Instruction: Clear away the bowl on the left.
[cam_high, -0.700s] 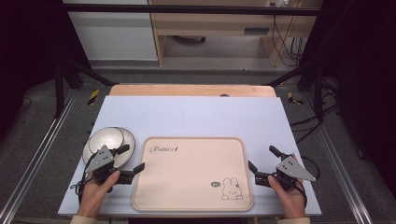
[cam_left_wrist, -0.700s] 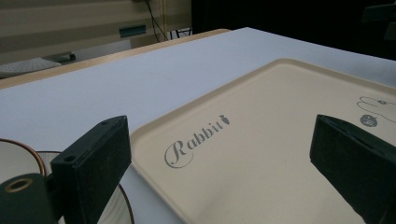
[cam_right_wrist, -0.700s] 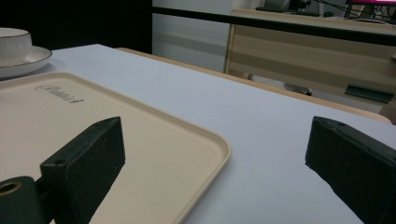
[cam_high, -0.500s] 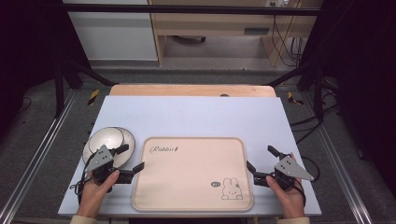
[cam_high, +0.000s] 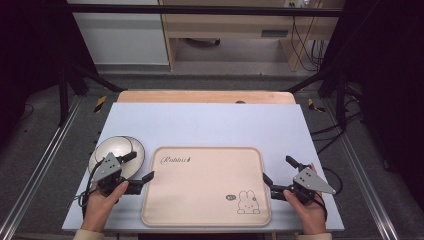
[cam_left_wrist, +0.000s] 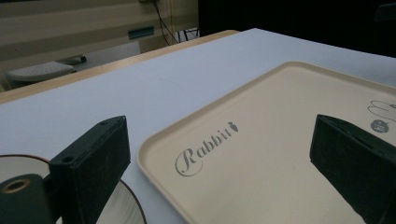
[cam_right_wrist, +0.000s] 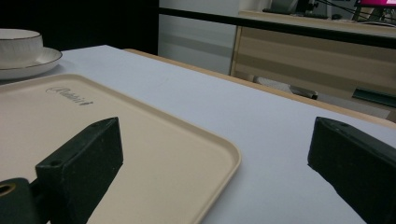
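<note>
While spread across most of the high view, one pale blue table (cam_high: 210, 125). On it, at lower centre, one beige tray (cam_high: 205, 192) printed with a rabbit (cam_high: 248, 201), flat and bare. At lower left, one white plate (cam_high: 117, 152) bearing one cup, just beside the tray's left edge. Two grippers, one in each hand: left gripper (cam_high: 137, 170) at the tray's left edge, jaws spread wide, empty, one over the plate, one over the tray; right gripper (cam_high: 281, 171) at the tray's right edge, likewise agape, gripping nothing.
</note>
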